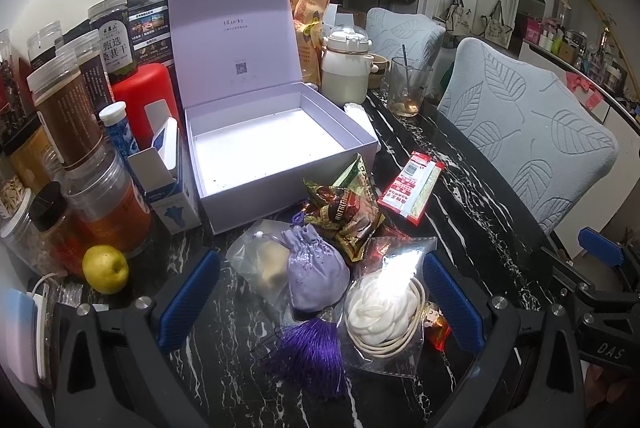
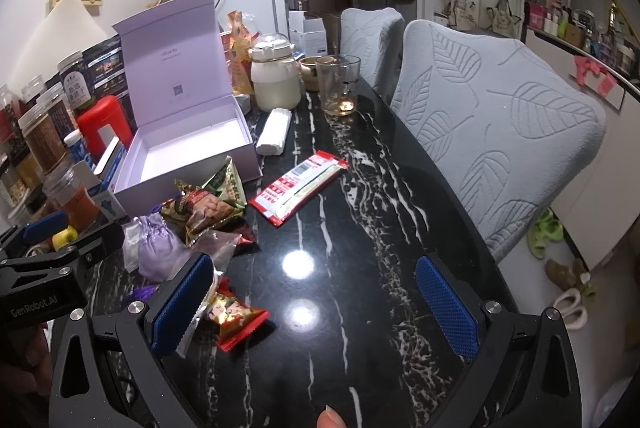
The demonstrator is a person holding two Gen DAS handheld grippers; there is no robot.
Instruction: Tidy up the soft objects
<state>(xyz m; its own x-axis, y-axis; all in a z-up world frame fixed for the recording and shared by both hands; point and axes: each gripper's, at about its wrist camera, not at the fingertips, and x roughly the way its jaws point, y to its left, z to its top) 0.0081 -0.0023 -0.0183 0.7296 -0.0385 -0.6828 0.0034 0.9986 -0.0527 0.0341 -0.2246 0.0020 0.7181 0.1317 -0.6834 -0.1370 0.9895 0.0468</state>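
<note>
1. The left gripper [image 1: 320,300] hovers low over the black marble table [image 1: 460,188] with its fingers spread wide, pinching nothing. Between them lie a purple pouch [image 1: 314,274] with a tassel [image 1: 308,352] and a clear bag [image 1: 386,308] holding a white coil.
2. The right gripper [image 2: 316,304] is likewise spread and empty, over bare tabletop. A red snack packet [image 2: 236,318] lies just beside its left finger [image 2: 184,308].
3. The open lilac box [image 1: 280,156] stands behind the pile, lid upright, with nothing visible inside.
4. Between pouch and box sit crumpled snack wrappers [image 1: 346,212], touching the box's front wall. A second cloudy bag [image 1: 260,260] lies against the pouch's left side.
5. A red sachet [image 1: 412,188] lies apart to the right of the wrappers.
6. Left of the box crowd jars [image 1: 66,116], a red container [image 1: 144,100], a small open carton [image 1: 164,180] and a yellow-green fruit [image 1: 106,268].
7. Behind the box stand a white kettle [image 1: 346,68] and a glass [image 1: 408,90] with a spoon.
8. Two chairs [image 1: 528,148] line the table's right edge.
</note>
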